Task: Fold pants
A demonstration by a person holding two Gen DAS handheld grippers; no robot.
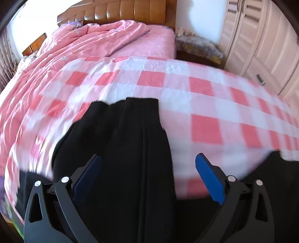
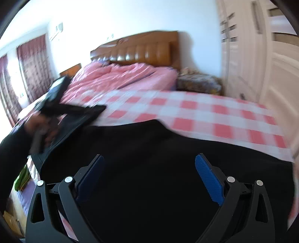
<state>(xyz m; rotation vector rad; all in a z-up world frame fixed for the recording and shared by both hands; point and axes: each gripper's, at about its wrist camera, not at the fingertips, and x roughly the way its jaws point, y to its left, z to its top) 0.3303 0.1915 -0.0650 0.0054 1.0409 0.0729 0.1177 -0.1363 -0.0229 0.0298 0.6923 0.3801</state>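
Jaws of both tools stand wide apart, with nothing pinched between the blue ribbed pads. On the left, the left gripper (image 1: 148, 172) hangs over the black fabric pants (image 1: 119, 142), its pads clear of the cloth. The pants lie on the bed, on a pink-and-white checked sheet (image 1: 205, 97), with one straight hem end pointing toward the headboard and the dark cloth running back under the tool. In the right wrist view the left tool shows again at the left edge, blurred, held in the person's left hand (image 2: 40, 129) with a dark sleeve (image 2: 13, 155) behind it.

Farther back lies a rumpled pink quilt (image 1: 84, 46), and behind it a brown padded headboard (image 1: 119, 13). To the right of the bed stands a pale panelled wardrobe (image 1: 261, 41).

On the right, the right gripper (image 2: 149, 172) is over a broad spread of the same pants (image 2: 149, 149), which fill the lower part of that view; whether its pads touch the cloth cannot be told.
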